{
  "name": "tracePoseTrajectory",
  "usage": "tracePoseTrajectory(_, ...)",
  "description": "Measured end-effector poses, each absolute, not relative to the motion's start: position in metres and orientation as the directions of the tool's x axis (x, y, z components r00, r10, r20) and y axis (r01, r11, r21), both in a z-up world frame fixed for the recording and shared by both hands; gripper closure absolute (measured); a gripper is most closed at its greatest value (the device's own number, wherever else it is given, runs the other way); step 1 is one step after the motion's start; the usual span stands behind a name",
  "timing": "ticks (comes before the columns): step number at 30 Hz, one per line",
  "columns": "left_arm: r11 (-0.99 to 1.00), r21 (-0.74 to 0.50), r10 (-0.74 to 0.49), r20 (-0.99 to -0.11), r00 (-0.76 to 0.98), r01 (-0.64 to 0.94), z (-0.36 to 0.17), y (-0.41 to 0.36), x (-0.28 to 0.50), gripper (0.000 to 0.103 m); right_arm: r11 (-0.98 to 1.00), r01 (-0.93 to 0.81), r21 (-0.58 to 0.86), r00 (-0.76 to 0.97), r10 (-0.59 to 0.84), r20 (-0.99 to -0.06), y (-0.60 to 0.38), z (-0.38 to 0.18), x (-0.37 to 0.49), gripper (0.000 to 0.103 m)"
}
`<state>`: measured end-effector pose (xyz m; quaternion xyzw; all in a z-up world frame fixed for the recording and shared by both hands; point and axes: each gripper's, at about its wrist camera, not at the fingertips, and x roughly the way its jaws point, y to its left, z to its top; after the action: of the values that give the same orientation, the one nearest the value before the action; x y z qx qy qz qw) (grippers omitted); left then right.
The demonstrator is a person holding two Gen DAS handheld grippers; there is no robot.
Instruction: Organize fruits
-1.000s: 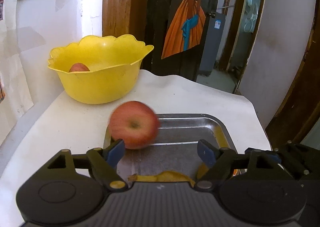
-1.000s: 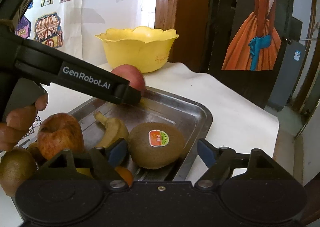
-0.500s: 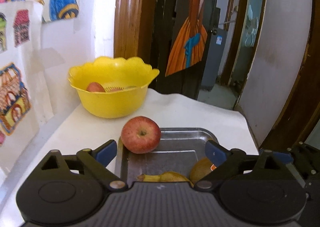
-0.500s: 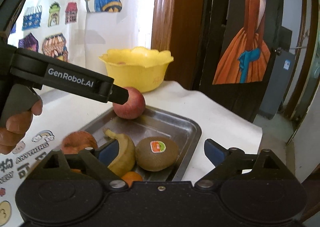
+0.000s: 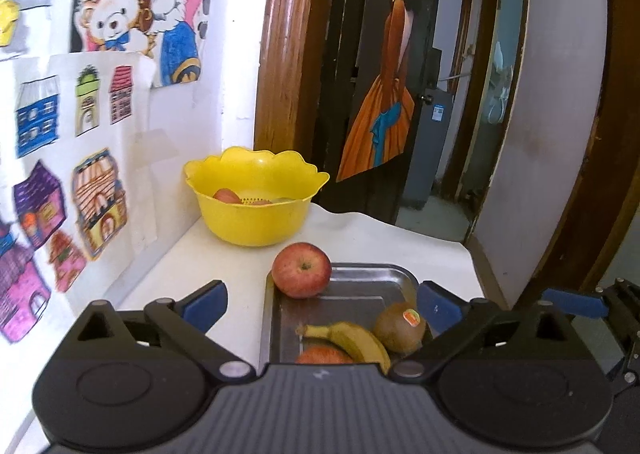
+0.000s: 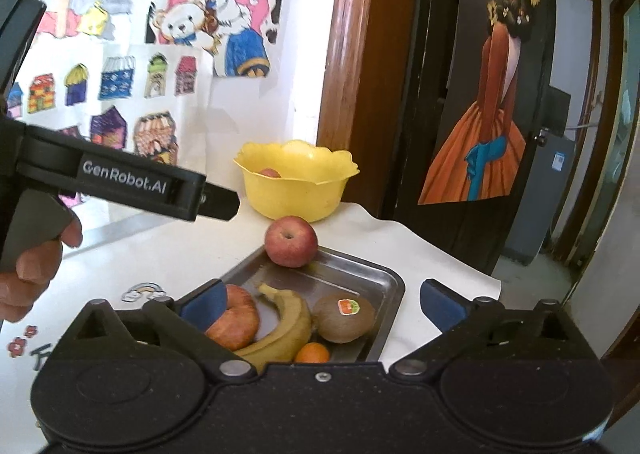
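A red apple (image 5: 302, 270) (image 6: 291, 241) rests on the far corner of a steel tray (image 5: 372, 274) (image 6: 384, 282). In the tray lie a banana (image 5: 352, 340) (image 6: 286, 324), a kiwi with a sticker (image 5: 400, 322) (image 6: 344, 318), a second reddish apple (image 6: 236, 318) and a small orange (image 6: 312, 354). A yellow bowl (image 5: 256, 198) (image 6: 296, 182) behind holds a red fruit. My left gripper (image 5: 322, 304) is still opening wide, nothing between its fingers. My right gripper (image 6: 322, 304) is likewise opening and empty, raised over the tray's near end.
The white table (image 5: 192, 254) ends at a wall with cartoon posters (image 5: 100, 114) on the left. A dark door with a painted figure (image 6: 480, 134) stands behind. A hand (image 6: 28, 266) holds the left gripper's handle at the left of the right wrist view.
Both grippers pulled back and up from the tray and spread wider. The apple left the left gripper's fingers and settled on the tray's far corner.
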<state>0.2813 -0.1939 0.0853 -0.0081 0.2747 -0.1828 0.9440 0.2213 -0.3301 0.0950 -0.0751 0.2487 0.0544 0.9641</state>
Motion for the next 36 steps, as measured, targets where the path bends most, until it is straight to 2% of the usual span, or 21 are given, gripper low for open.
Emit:
tracePoseTrajectory(13, 0.937, -0.13, -0.347, -0.445, 0.826, 0.324, 0.108, -0.156, 0.219, 0.001, 0.99, -0.1, -0.099, 0.903, 0.049, -0.427, -0.302, 0.12, 0.156, 0.001)
tracePoseTrajectory(26, 0.956, -0.095, -0.293, -0.381, 0.877, 0.278, 0.105, -0.13, 0.179, 0.001, 0.998, -0.042, -0.053, 0.939, 0.021, -0.345, -0.283, 0.122, 0.114, 0.001)
tracePoseTrajectory(36, 0.956, -0.077, -0.289, -0.395, 0.872, 0.282, 0.085, -0.114, 0.158, 0.0, 0.995, 0.094, -0.042, 0.954, -0.102, -0.283, -0.266, 0.113, 0.083, 0.001)
